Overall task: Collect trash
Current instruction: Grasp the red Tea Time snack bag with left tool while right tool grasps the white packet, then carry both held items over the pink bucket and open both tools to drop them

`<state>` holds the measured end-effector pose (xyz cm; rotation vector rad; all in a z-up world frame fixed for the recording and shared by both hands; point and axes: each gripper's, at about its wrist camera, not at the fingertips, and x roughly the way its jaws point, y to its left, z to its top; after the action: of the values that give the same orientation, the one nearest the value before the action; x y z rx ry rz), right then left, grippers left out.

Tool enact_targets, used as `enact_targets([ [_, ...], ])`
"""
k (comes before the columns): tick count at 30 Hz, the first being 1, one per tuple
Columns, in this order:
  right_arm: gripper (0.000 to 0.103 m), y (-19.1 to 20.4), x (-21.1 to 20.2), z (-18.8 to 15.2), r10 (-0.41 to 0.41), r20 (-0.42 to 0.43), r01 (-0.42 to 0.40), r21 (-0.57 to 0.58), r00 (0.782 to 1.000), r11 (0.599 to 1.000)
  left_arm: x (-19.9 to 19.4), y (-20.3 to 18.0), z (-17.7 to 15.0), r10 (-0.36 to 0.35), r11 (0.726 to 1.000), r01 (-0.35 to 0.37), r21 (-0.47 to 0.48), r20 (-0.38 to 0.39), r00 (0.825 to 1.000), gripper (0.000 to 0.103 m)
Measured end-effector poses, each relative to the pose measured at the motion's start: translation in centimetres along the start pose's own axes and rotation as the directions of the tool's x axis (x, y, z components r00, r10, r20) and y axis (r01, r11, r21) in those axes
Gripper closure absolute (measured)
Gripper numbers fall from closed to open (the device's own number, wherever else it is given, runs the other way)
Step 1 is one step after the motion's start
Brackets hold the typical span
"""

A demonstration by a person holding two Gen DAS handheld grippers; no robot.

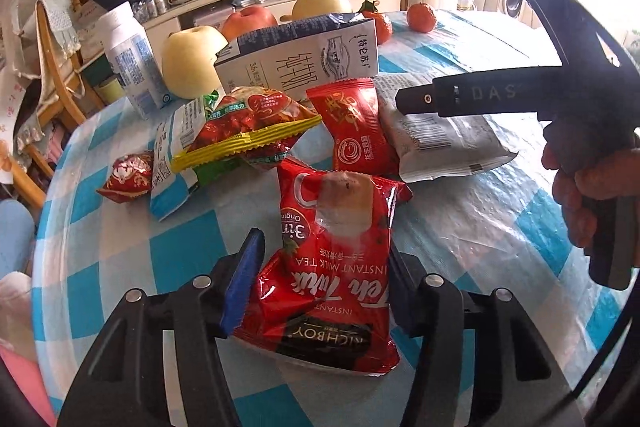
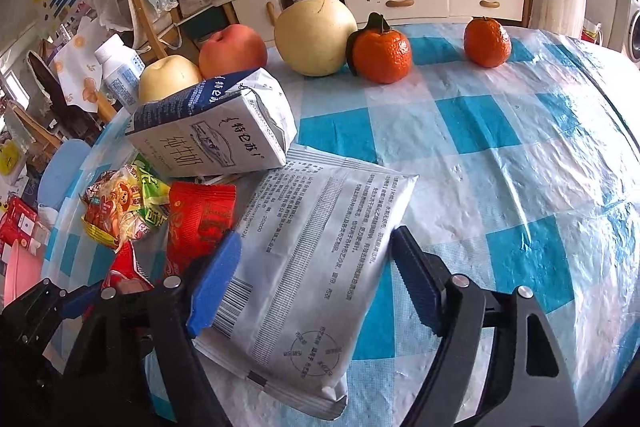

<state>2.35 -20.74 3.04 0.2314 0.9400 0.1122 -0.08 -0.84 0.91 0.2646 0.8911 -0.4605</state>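
Note:
My left gripper (image 1: 320, 259) is open, its blue pads on either side of a red Teh Tarik milk tea packet (image 1: 332, 267) lying on the checked tablecloth. My right gripper (image 2: 316, 259) is open around a silver-white printed pouch (image 2: 312, 267), which also shows in the left wrist view (image 1: 440, 135). Beyond lie a small red sachet (image 1: 354, 127), a red and yellow snack wrapper (image 1: 256, 131), a small red candy wrapper (image 1: 128, 177), a blue and white wrapper (image 1: 172, 163) and a tipped milk carton (image 1: 296, 57).
Two pears (image 2: 314, 35), an apple (image 2: 232, 51) and two tangerines (image 2: 382, 55) sit at the table's far side. A white bottle (image 1: 128, 55) stands at the left edge. The blue checked tablecloth (image 2: 500, 167) stretches right. Chairs and a cabinet stand behind.

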Motion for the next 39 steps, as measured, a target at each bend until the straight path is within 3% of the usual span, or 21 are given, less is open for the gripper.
enact_targets([
  [6, 0.041, -0.5, -0.4, -0.1, 0.004, 0.014, -0.004, 0.002, 1.0, 1.0, -0.4, 0.3, -0.4, -0.012, 0.999, 0.012, -0.03, -0.004, 1.0, 0.046],
  [10, 0.062, -0.9, -0.8, -0.1, 0.02, 0.027, -0.021, 0.012, 0.999, 1.0, -0.7, 0.2, -0.8, -0.016, 0.999, 0.015, -0.031, -0.004, 1.0, 0.046],
  [12, 0.066, -1.0, -0.9, -0.2, 0.03, 0.03, -0.031, 0.01, 0.999, 0.999, -0.8, 0.2, -0.9, -0.018, 0.999, 0.018, -0.036, -0.004, 1.0, 0.047],
  [13, 0.081, -1.0, -1.0, -0.2, 0.02, 0.037, -0.02, 0.006, 0.999, 1.0, -0.9, 0.2, -0.9, -0.02, 0.999, 0.02, -0.038, -0.004, 1.0, 0.047],
  [14, 0.09, -1.0, -1.2, -0.2, 0.015, 0.044, -0.016, 0.003, 0.999, 1.0, -1.0, 0.2, -1.0, -0.022, 0.999, 0.022, -0.04, -0.003, 1.0, 0.047],
  [19, 0.095, -1.3, -1.6, -0.4, 0.028, 0.051, -0.028, -0.003, 0.998, 1.0, -1.7, 0.6, -1.2, -0.074, 0.993, 0.074, -0.089, 0.012, 0.997, 0.048],
  [24, 0.095, -1.2, -2.4, -0.4, -0.011, 0.064, 0.013, -0.033, 0.998, 0.999, -2.7, 0.8, -1.4, -0.064, 0.992, 0.067, -0.103, 0.032, 0.997, 0.049],
  [25, 0.094, -1.2, -2.4, -0.3, -0.011, 0.063, 0.012, -0.031, 0.998, 0.999, -3.0, 0.9, -1.4, -0.062, 0.992, 0.066, -0.107, 0.039, 0.997, 0.049],
  [27, 0.075, -1.2, -2.4, -0.3, 0.001, 0.055, 0.0, -0.013, 0.998, 1.0, -3.5, 1.1, -1.5, -0.061, 0.991, 0.066, -0.118, 0.048, 0.997, 0.049],
  [28, 0.051, -1.2, -2.2, -0.3, 0.014, 0.047, -0.013, -0.011, 0.999, 1.0, -3.7, 1.2, -1.5, -0.06, 0.99, 0.066, -0.124, 0.051, 0.997, 0.049],
  [29, 0.033, -1.1, -2.1, -0.4, 0.021, 0.041, -0.021, -0.002, 0.999, 1.0, -3.9, 1.4, -1.6, -0.058, 0.989, 0.064, -0.131, 0.054, 0.997, 0.049],
  [32, 0.027, -0.4, -1.1, -0.7, 0.068, 0.002, -0.068, 0.024, 0.998, 0.997, -4.3, 1.9, -1.7, -0.043, 0.987, 0.052, -0.151, 0.061, 0.997, 0.05],
  [35, 0.014, 0.6, -0.1, -0.8, 0.062, -0.024, -0.061, 0.035, 0.998, 0.998, -4.7, 2.8, -1.7, -0.022, 0.983, 0.034, -0.183, 0.069, 0.997, 0.05],
  [39, 0.005, 2.7, 0.5, -1.1, 0.02, -0.026, -0.021, -0.036, 0.999, 0.999, -4.7, 4.1, -2.0, 0.006, 0.974, 0.009, -0.228, 0.067, 0.998, 0.05],
])
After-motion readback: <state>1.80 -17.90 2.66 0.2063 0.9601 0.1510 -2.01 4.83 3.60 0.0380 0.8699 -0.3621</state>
